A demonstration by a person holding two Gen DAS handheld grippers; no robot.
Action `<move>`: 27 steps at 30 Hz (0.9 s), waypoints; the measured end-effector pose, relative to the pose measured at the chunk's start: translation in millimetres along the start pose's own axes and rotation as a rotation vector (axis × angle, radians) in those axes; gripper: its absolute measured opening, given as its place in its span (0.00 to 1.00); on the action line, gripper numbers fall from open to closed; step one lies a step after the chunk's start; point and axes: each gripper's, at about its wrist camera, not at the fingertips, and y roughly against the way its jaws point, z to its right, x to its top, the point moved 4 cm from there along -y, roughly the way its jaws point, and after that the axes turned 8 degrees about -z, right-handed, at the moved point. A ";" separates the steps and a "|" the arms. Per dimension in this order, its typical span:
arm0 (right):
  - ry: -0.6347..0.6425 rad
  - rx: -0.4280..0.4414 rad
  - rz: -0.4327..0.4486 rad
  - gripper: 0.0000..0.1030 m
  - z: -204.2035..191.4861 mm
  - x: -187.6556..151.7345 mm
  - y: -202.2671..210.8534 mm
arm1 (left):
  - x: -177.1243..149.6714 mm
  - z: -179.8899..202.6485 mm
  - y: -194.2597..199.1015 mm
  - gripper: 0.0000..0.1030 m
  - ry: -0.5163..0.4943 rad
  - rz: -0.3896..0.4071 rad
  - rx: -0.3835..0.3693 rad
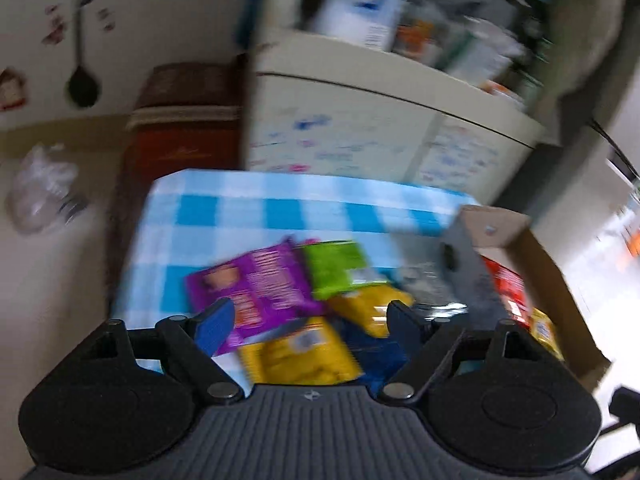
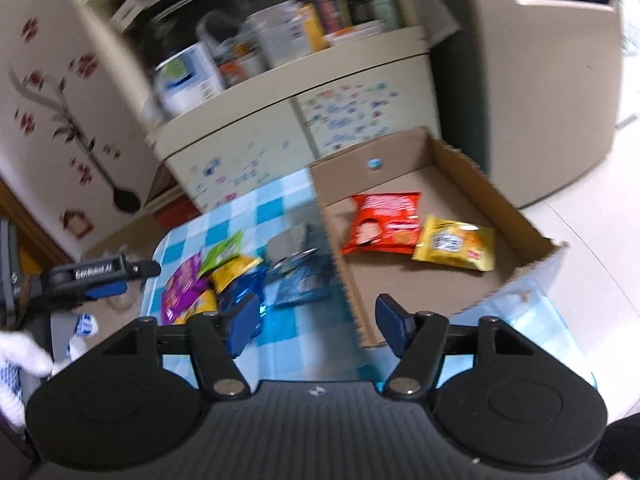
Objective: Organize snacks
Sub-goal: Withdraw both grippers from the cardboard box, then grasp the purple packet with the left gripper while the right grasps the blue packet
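The right tongs (image 2: 316, 326) are hanging spread wide with nothing between the blue pads, poised above the near edge of the checked desk (image 2: 304, 344) and just in front of the cardboard box's (image 2: 460, 160) near wall. The left tongs (image 1: 308, 320) are likewise gaping and holding nothing, hovering low over the loose heap of snacks; a white-gloved hand (image 2: 20, 364) is showing at the right camera's edge.

Inside the box two packets are already lying flat: a red packet (image 2: 382, 224) and a yellow packet (image 2: 456, 244), touching at one corner. So the sorting looks begun but well short of finished.

Still lying out on the desk beside the box are a purple packet (image 1: 256, 284), a green packet (image 1: 340, 266), two more yellow ones (image 1: 300, 354), a dark blue packet (image 2: 240, 292) and a paler bluish one (image 2: 300, 280), partly overlapping. Blur is making a firm count difficult. The purple packet, nearest the left tongs, seems the likely next pick.
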 end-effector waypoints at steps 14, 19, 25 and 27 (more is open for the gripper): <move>0.189 0.010 -0.049 0.69 -84.0 -4.2 -6.1 | -9.4 -27.7 5.2 0.85 0.071 -0.017 0.090; 0.142 0.050 -0.026 0.76 -61.6 3.6 -15.5 | -9.1 -20.7 1.8 0.85 0.037 0.007 0.110; 0.086 0.099 -0.076 0.76 -25.5 2.4 -35.7 | -6.9 -29.6 -16.5 0.87 0.125 -0.045 0.072; 0.113 0.095 -0.091 0.76 -22.0 2.4 -43.7 | -5.1 -32.4 -20.2 0.88 0.151 -0.049 0.068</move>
